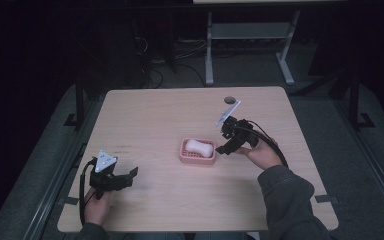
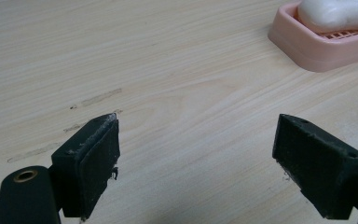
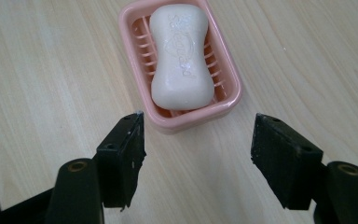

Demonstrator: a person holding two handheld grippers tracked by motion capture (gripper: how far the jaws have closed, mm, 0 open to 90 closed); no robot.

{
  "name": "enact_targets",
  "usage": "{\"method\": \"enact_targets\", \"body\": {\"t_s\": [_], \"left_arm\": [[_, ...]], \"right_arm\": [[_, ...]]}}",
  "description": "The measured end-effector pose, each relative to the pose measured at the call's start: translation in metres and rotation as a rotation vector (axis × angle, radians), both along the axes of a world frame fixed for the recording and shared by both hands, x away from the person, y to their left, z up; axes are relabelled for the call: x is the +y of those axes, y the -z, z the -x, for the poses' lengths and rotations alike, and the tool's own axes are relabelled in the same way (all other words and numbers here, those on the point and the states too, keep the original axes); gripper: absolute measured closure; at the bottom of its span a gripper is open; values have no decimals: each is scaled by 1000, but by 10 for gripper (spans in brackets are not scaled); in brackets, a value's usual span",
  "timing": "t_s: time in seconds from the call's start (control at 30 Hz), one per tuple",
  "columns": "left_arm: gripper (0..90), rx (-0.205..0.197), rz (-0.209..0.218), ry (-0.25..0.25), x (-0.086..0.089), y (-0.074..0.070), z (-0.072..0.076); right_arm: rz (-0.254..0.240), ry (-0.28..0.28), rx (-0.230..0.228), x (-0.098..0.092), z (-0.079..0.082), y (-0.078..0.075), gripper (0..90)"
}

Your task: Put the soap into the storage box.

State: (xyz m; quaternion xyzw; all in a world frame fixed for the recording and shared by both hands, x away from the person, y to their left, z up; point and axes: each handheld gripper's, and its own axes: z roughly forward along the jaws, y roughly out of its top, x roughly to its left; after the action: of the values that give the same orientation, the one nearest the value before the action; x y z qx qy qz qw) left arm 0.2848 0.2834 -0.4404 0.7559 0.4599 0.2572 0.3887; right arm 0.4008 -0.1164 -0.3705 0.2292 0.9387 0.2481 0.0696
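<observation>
White soap (image 3: 182,56) lies in a pink dish (image 3: 229,79) on the surface (image 1: 170,110), both grippers' jaws wide, right gripper (image 3: 198,140) just beside it, left gripper (image 2: 196,154) apart.

Both grippers black: left gripper (image 1: 130,175) and right gripper (image 1: 223,142) each carry a grey three-cornered plate and trailing black cable. Blocky jaws, scuffed pads (image 2: 98,163). Grey sleeve (image 1: 290,200) on right arm.

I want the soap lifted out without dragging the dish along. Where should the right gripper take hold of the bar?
Probably at the narrow waist of the soap, coming down from above. The bar lies flat in the pink dish, whose rim shields its lower sides. The right gripper is already open beside the dish.
</observation>
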Motion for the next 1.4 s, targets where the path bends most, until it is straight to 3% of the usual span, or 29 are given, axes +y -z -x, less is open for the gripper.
{"method": "enact_targets", "body": {"t_s": [0.27, 1.13, 1.4], "left_arm": [[141, 0, 1, 1, 0, 0, 0], [141, 6, -5, 5, -1, 1, 0], [141, 4, -6, 9, -2, 1, 0]], "right_arm": [[-4, 8, -11, -10, 7, -3, 341], [-15, 69, 41, -42, 21, 25, 328], [-12, 71, 38, -45, 25, 25, 326]]}}
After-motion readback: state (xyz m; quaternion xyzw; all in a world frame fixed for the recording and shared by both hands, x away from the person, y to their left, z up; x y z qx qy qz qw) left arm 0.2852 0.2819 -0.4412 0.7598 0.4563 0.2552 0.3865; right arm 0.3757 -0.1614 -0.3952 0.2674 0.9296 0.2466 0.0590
